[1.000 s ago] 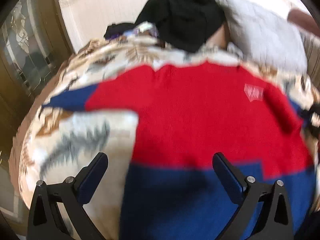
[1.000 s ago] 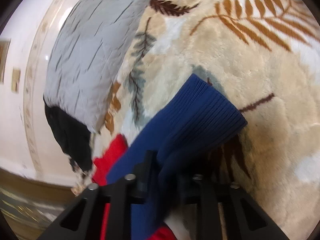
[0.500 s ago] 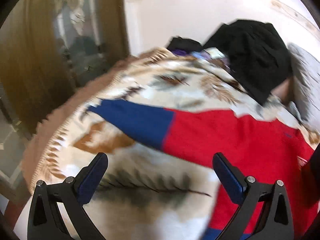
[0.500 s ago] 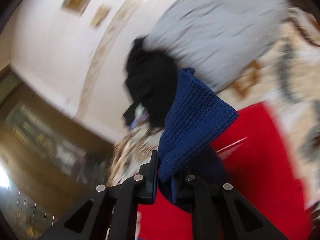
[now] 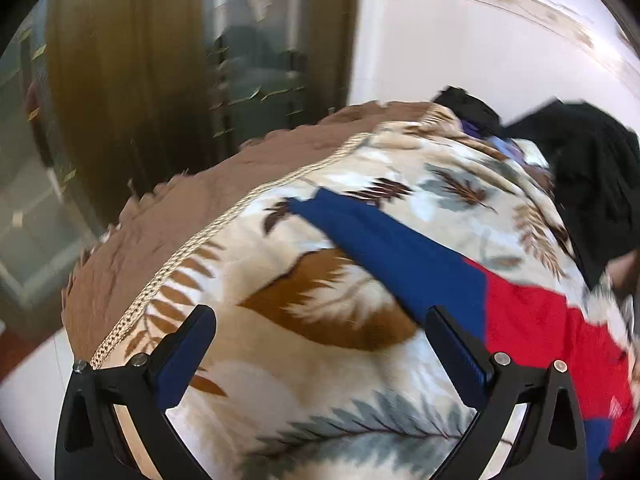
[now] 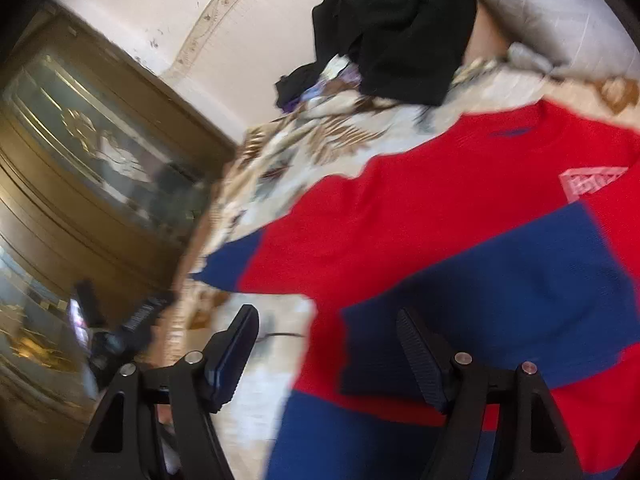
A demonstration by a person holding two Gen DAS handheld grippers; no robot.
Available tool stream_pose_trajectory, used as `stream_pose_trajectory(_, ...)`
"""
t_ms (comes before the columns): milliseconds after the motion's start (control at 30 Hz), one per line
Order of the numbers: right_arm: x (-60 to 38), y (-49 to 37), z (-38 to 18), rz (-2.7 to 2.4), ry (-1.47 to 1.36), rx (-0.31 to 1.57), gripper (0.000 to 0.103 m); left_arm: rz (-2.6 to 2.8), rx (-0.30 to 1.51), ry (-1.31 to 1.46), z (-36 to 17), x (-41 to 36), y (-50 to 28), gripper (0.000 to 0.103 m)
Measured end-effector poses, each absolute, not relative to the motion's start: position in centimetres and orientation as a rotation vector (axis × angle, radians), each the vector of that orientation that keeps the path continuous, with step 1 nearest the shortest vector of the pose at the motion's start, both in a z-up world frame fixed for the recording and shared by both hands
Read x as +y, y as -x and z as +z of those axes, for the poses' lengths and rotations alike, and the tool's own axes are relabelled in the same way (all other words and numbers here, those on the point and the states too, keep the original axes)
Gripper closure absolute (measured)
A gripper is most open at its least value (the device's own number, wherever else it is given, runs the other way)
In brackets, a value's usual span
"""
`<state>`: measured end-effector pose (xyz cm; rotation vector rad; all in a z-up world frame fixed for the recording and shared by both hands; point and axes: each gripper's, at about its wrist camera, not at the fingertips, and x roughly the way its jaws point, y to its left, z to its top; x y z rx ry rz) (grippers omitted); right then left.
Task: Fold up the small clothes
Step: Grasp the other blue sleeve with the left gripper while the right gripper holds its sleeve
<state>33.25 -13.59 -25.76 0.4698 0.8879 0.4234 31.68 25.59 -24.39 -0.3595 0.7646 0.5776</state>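
A red sweater (image 6: 400,208) with blue sleeves lies flat on a leaf-patterned blanket (image 5: 320,400). One blue sleeve (image 6: 500,280) lies folded across the red body. Just above it my right gripper (image 6: 328,344) hovers with its jaws opening and nothing between them. The other blue sleeve (image 5: 400,252) stretches out flat over the blanket towards the bed's edge, and its cuff (image 6: 224,264) also shows in the right wrist view. My left gripper (image 5: 320,344) is open and empty above the blanket, a little short of that sleeve.
A pile of black clothes (image 6: 400,28) and a grey pillow (image 6: 560,8) lie at the head of the bed. The blanket's brown edge (image 5: 200,208) drops off towards a wooden glass-panelled door (image 5: 120,100). A dark blurred device (image 6: 120,332) shows beside the bed edge.
My right gripper carried the blue sleeve over the red body and let it go; its jaws now stand apart. My left gripper swung left along the sweater to the outstretched sleeve.
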Motion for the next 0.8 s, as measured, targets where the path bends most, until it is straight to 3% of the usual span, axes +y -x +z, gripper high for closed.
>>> stream_pose_trajectory(100,-14.4,-35.1,-29.0,0.351,-0.418,1.075,0.042,0.593,0.772,0.464,-25.2,28.2,-31.4,0.000)
stream_pose_trajectory(167,-15.0,-35.2,-30.3,0.324,-0.354,1.122,0.066,0.587,0.772,0.512,-25.6,29.3,-31.4,0.002)
stream_pose_trajectory(233,-15.6,-34.4,-28.9,0.368,-0.333,1.078,0.063,0.558,0.773,0.540,-25.9,29.7,-31.6,0.008)
stream_pose_trajectory(367,-17.7,-32.5,-25.5,0.429,-0.345,0.929,0.063,0.443,0.778,0.599,-26.6,29.4,-33.1,0.031)
stream_pose_trajectory(733,-20.7,-31.8,-25.4,0.435,-0.450,0.868,0.063,0.327,0.776,0.656,-28.4,29.2,-39.2,0.031)
stream_pose_trajectory(800,-20.9,-31.9,-25.5,0.438,-0.470,0.875,0.063,0.304,0.786,0.709,-29.3,30.2,-40.2,0.038)
